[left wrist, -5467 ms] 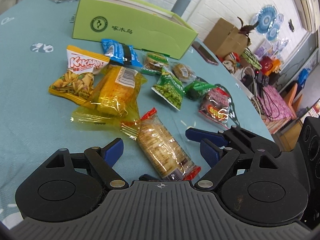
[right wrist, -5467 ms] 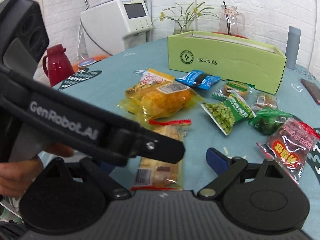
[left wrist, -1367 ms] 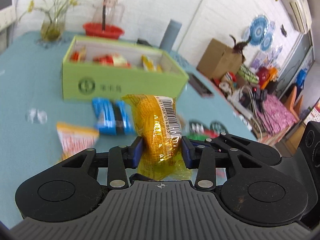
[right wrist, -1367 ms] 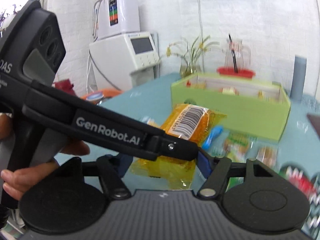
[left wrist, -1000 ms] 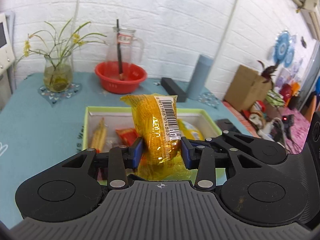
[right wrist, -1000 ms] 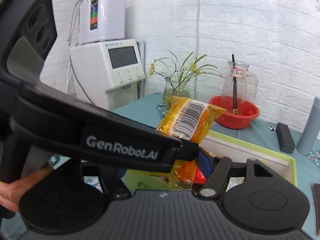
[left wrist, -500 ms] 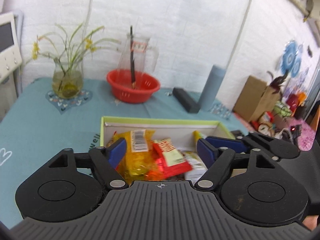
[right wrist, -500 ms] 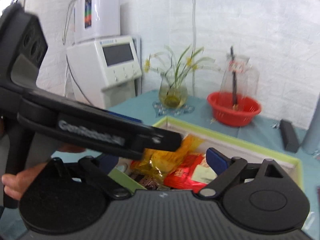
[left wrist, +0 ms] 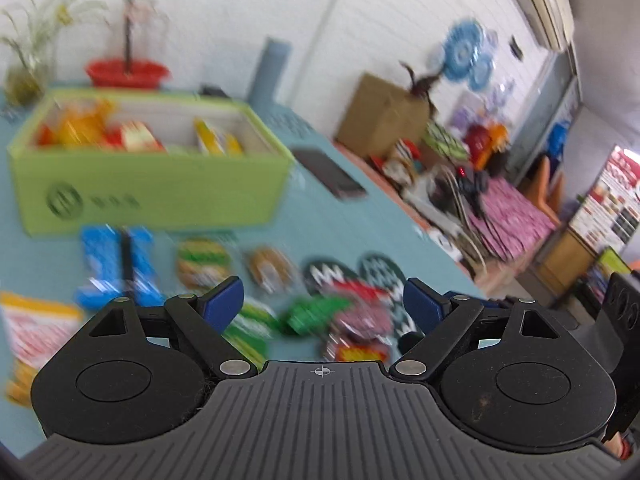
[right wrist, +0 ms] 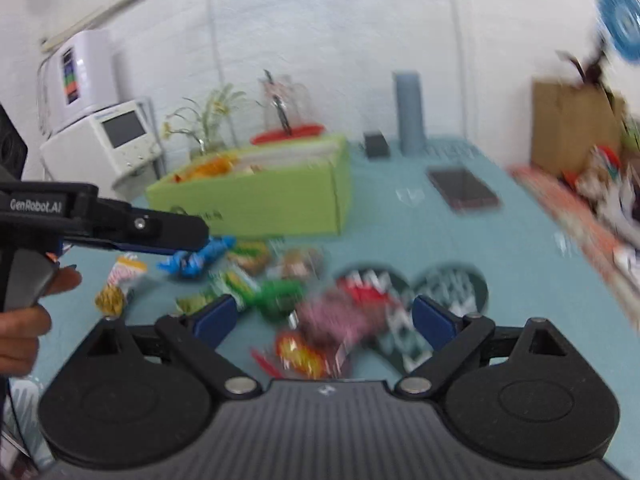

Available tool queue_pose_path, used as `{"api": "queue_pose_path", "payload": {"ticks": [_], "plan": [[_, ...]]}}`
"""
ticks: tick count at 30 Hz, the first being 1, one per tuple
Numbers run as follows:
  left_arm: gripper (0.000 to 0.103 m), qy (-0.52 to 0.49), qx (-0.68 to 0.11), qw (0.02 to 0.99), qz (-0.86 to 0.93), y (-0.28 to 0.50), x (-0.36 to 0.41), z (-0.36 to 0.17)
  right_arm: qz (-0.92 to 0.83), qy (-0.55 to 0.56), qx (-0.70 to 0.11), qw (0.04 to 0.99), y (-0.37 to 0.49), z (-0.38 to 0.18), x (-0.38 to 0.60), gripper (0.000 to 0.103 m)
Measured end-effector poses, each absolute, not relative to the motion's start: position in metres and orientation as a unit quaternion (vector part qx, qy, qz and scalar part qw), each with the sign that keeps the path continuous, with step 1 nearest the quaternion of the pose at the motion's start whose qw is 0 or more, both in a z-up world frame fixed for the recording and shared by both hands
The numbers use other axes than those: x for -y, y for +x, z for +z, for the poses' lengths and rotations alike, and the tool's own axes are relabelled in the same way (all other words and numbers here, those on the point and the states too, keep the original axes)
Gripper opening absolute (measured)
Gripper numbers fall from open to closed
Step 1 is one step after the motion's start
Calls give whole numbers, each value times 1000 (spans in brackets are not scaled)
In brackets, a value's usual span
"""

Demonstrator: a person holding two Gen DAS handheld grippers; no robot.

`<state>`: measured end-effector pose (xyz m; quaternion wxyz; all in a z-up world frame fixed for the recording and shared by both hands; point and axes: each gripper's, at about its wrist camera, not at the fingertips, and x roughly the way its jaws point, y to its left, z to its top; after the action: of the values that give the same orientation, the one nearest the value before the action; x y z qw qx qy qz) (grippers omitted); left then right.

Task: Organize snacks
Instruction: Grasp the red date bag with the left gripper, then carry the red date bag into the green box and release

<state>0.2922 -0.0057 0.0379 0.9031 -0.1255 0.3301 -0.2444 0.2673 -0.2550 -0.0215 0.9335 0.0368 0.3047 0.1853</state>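
The green box (left wrist: 160, 192) stands at the back left with several snacks in it, among them the yellow packet (left wrist: 80, 128). Loose snacks lie on the blue cloth in front of it: a blue packet (left wrist: 116, 264), a green packet (left wrist: 316, 316), a red and pink packet (left wrist: 360, 328) and an orange and white bag (left wrist: 36, 328). My left gripper (left wrist: 320, 304) is open and empty above them. My right gripper (right wrist: 320, 320) is open and empty over the red and pink packet (right wrist: 336, 320). The green box (right wrist: 256, 200) shows behind it. Both views are blurred.
A phone (left wrist: 328, 176) lies on the table right of the box. A red bowl (left wrist: 128, 72), a vase (left wrist: 24, 76) and a grey cylinder (left wrist: 272, 68) stand behind it. The table edge (left wrist: 420, 224) runs along the right. The left gripper's body (right wrist: 100, 220) crosses the right wrist view.
My left gripper carried the yellow packet over the box, opened and dropped it in. Both grippers have since drawn back toward the loose snacks and turned right.
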Motion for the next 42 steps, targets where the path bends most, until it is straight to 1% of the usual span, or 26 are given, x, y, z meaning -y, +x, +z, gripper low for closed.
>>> {"api": "queue_pose_path", "payload": {"ticks": [3,9,10,11,12,13,14,16,21,23,26,28,29,30,31,33,36,37,38,39,40,42], "plan": [[67,-105,-367,890,-251,295,38,19,198,63,-326,922,262,-39,262,93],[62,-62,-396,883,-243,316,61,3,269,-1,-344,900,288,-50,232,93],[56,-61,-407,877,-248,321,63,0,278,-11,-352,893,294,-53,228,94],[53,-61,-421,869,-254,326,65,-4,280,-21,-360,890,299,-55,225,94],[44,-63,-431,860,-265,330,65,-8,281,-32,-363,888,303,-56,221,94],[30,-67,-441,854,-268,333,66,-11,282,-38,-359,889,304,-57,218,94],[24,-66,-441,855,-264,332,67,-13,283,-44,-358,889,303,-56,215,94],[21,-56,-437,859,-259,324,67,-12,289,-55,-355,888,295,-55,211,94],[21,-40,-433,864,-254,280,58,-13,305,-63,-349,884,258,-56,202,94],[24,-30,-427,869,-248,255,53,-13,316,-56,-346,881,239,-56,198,94],[31,-41,-423,873,-238,229,41,-14,335,-52,-342,877,217,-57,191,94],[41,-56,-421,875,-235,223,32,-13,341,-49,-338,876,211,-55,188,93],[43,-61,-417,878,-228,223,28,-12,335,-52,-333,880,208,-54,188,93],[48,-62,-412,883,-217,223,25,-10,324,-57,-328,886,208,-52,188,93],[51,-62,-405,889,-205,223,21,-8,311,-60,-321,893,207,-49,189,93],[51,-62,-397,894,-197,227,18,-6,298,-53,-316,899,208,-47,193,93],[49,-81,-413,884,-204,236,16,-13,295,-40,-327,897,214,-53,193,93],[50,-88,-414,881,-209,238,17,-17,296,-41,-327,897,215,-55,191,93],[49,-87,-410,883,-210,237,18,-17,298,-42,-326,896,216,-57,190,91],[43,-83,-408,884,-214,237,20,-18,302,-42,-329,894,217,-60,188,75],[23,-86,-411,879,-226,238,21,-18,302,-44,-324,895,218,-62,186,69],[22,-95,-415,876,-228,239,21,-19,298,-58,-324,896,218,-59,181,67]]}}
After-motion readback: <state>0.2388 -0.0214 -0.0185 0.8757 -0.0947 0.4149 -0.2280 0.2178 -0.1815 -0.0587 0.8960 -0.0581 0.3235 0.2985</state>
